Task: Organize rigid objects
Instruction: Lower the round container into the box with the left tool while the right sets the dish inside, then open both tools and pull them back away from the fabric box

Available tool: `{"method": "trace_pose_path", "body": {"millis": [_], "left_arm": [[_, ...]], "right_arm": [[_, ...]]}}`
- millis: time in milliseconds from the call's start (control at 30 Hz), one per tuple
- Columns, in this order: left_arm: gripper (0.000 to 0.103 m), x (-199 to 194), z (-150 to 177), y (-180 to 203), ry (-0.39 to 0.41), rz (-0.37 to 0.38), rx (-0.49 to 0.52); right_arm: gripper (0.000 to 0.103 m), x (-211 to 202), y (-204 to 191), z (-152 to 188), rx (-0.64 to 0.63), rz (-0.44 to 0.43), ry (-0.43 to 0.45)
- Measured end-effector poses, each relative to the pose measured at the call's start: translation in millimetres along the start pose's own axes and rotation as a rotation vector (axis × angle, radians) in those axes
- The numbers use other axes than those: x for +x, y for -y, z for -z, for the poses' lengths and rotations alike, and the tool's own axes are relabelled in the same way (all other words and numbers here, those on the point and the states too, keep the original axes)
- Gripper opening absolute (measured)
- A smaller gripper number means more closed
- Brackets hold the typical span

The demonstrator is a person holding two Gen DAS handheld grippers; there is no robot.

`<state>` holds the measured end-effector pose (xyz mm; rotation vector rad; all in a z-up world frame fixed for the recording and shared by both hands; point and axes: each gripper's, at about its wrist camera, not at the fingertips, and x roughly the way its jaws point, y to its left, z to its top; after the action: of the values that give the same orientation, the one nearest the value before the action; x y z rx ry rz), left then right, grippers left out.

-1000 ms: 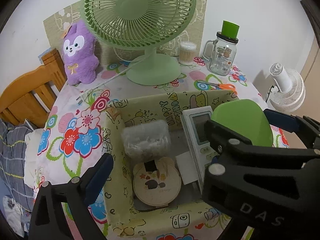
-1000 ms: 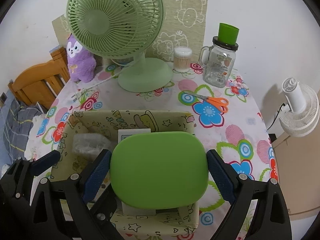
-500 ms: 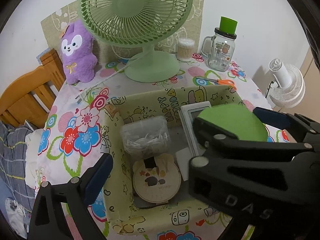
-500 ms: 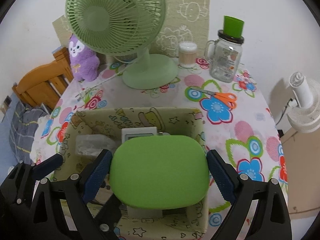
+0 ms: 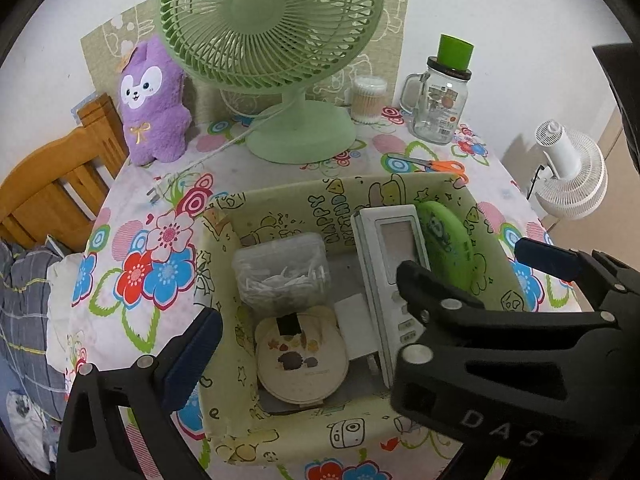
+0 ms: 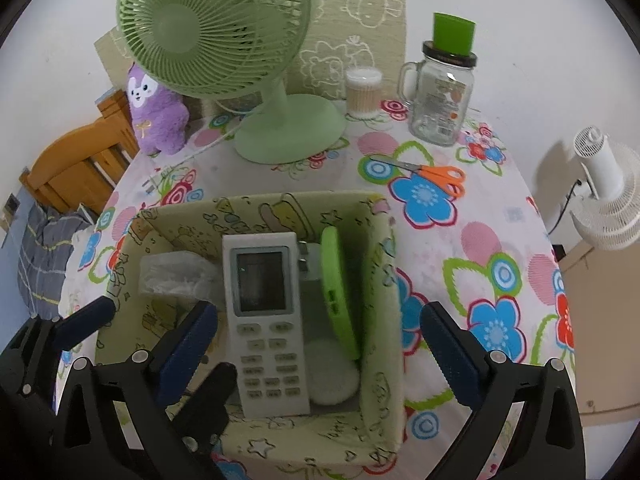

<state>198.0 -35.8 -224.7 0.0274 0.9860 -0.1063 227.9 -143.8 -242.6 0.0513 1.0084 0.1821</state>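
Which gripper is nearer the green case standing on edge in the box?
Right. The right gripper hangs open just above the green case; the left gripper sits over the box's other side.

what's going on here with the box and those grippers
A person with a gripper in each hand is tidying things into the patterned fabric box on the flowered table. The right gripper has just been opening; nothing sits between its fingers now, and the green case stands on edge in the box beside the white remote. The left gripper hangs open over the box. Orange scissors lie outside.
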Motion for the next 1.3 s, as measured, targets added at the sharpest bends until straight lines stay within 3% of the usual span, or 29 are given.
{"method": "trace_pose_path", "body": {"millis": [633,1300], "left_arm": [[0.103,-28.5,5.4,9.1,0.043,0.013,0.008],[0.103,-73.8,24.9,-6.6,0.097,0.008,-0.027]], "right_arm": [[0.102,-34.9,4.1,12.0,0.009,0.029,0.042],[0.102,-89.0,-11.1,30.9,0.008,0.052,0.125]]}}
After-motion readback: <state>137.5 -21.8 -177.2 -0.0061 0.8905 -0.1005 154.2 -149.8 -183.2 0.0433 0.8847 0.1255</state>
